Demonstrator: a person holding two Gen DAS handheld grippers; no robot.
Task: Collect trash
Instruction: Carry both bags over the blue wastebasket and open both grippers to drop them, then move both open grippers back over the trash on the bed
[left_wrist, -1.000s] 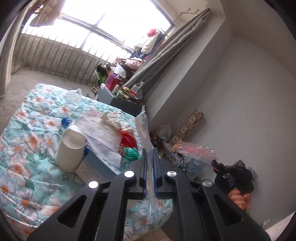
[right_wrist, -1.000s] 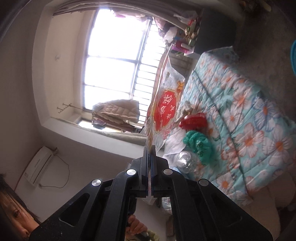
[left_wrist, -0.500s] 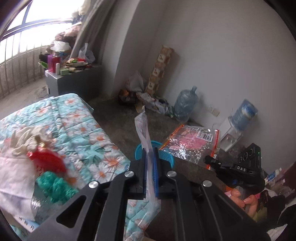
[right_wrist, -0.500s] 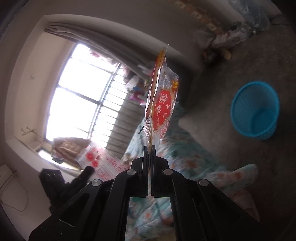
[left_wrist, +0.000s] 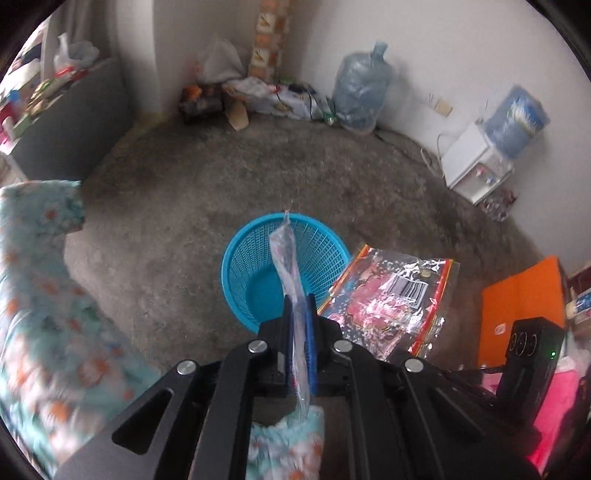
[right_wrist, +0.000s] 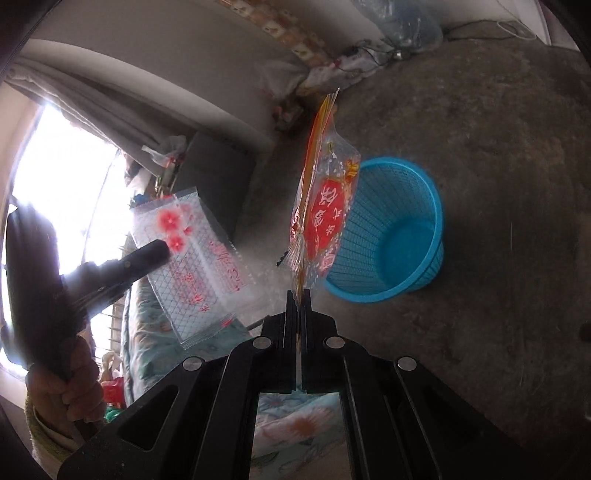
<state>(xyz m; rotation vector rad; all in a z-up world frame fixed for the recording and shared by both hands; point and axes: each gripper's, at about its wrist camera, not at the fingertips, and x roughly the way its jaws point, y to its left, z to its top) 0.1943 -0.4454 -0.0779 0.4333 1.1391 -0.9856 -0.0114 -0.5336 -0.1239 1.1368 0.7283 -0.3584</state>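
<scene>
Below, in the left wrist view, a blue basket stands on bare floor beside a floral quilt, the left gripper pinching a clear wrapper; rightward, the right gripper clamps a red-printed bag before it.

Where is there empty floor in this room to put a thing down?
The grey floor is bare in a wide patch between the blue basket, the floral bedspread and the grey cabinet. It is crowded along the far wall: bags and cables in the corner, a water jug and a white dispenser. An orange box fills the right side.
</scene>
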